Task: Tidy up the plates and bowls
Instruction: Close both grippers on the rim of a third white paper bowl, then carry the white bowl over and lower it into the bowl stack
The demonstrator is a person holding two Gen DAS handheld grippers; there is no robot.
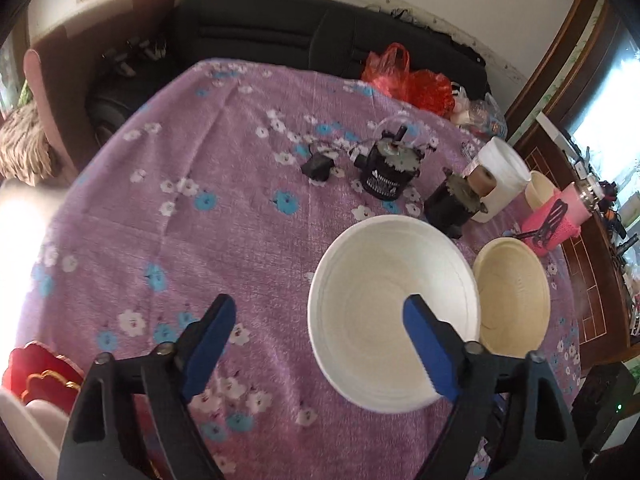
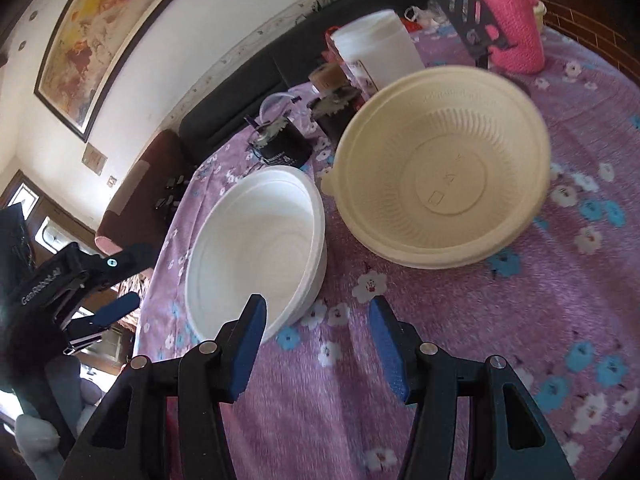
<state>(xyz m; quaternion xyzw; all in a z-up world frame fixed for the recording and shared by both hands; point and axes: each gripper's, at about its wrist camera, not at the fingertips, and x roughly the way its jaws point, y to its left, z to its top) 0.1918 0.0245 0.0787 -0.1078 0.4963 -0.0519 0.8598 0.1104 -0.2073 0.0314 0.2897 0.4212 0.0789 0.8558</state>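
Observation:
A white bowl [image 1: 394,312] [image 2: 256,248] and a cream ribbed bowl [image 1: 514,292] [image 2: 440,164] stand side by side, rims nearly touching, on the purple flowered tablecloth [image 1: 160,220]. My left gripper [image 1: 320,312] hovers open above the white bowl's left rim, with one blue finger over the bowl's inside and the other over the cloth. In the right wrist view the left gripper [image 2: 126,284] sits at the far left, beside the table edge. My right gripper [image 2: 316,312] is open over the cloth just in front of both bowls, holding nothing.
Behind the bowls are two black cylindrical gadgets [image 1: 386,176] [image 1: 452,204], a white tub [image 1: 500,178] [image 2: 376,48] and a pink knitted holder [image 1: 556,220] [image 2: 512,28] with a black spatula. A red bag [image 1: 404,76] and a black sofa [image 1: 260,28] lie beyond the far edge.

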